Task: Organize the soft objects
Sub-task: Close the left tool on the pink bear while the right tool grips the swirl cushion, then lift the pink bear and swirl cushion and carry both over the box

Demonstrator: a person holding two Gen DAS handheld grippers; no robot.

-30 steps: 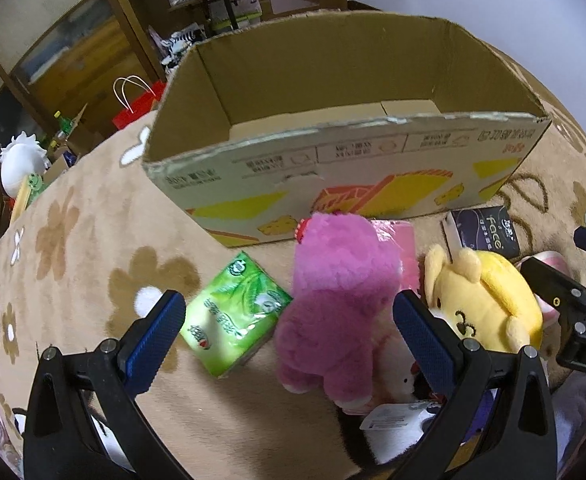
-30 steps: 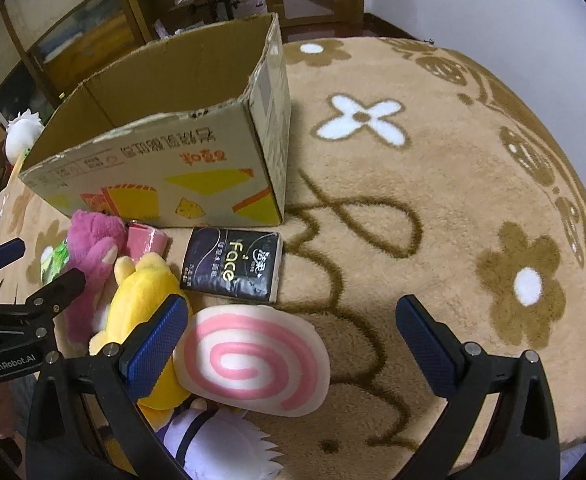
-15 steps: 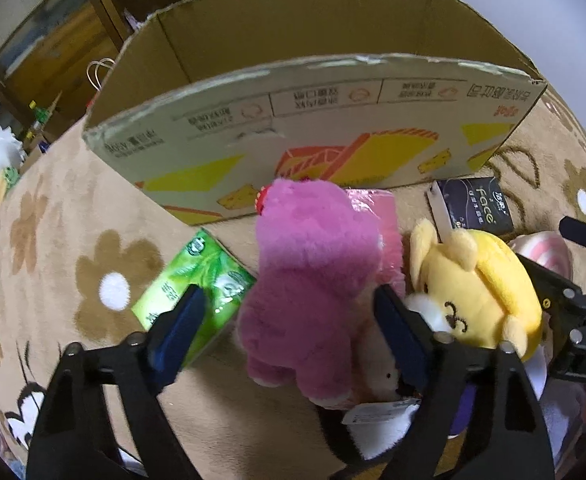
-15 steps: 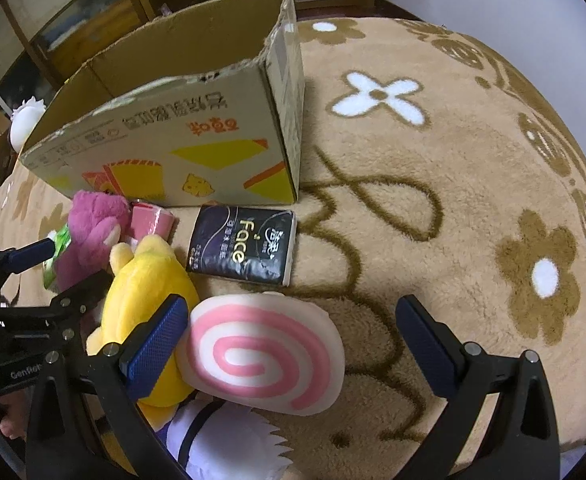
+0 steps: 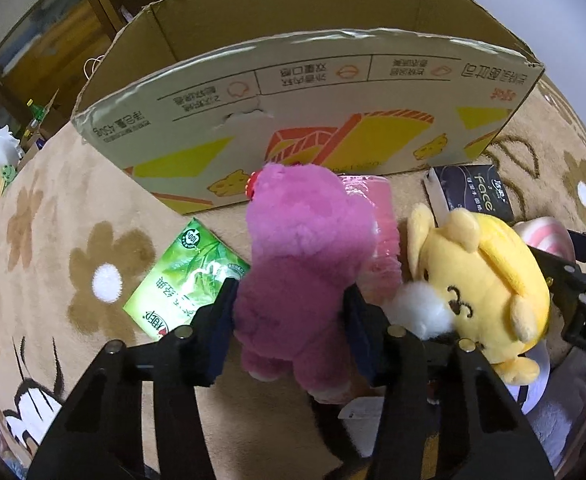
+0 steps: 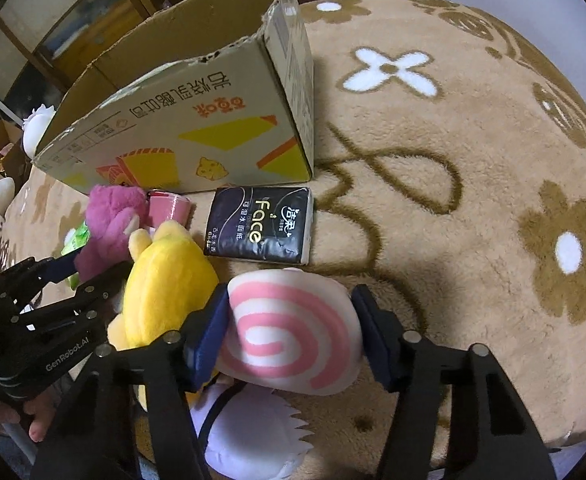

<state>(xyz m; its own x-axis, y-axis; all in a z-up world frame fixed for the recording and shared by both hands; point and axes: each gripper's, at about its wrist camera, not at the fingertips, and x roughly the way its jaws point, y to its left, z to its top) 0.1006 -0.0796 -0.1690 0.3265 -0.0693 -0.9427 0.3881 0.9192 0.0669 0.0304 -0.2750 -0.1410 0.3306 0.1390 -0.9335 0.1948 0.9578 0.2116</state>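
Left gripper [image 5: 289, 316] jaws pinch pink plush [image 5: 301, 256] mid-body, box [image 5: 313, 120] at 12 o'clock; right gripper [image 6: 289, 328] jaws squeeze swirl cushion [image 6: 289, 328] edges. Both light, compressible; grip centrally

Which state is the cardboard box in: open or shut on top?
Open. The cardboard box has no flaps over its top, and its bare brown inner walls show above the near rim. Its floor is hidden, so contents: cannot tell.

The black tissue pack [image 6: 261, 226] near the box's corner reads "Face". My left gripper [image 6: 73, 276] carries "GenRobot.AI" on its body. The cardboard box [image 5: 313, 120] bears upside-down Chinese print I can't make out; the green tissue pack [image 5: 185, 284] shows "100".
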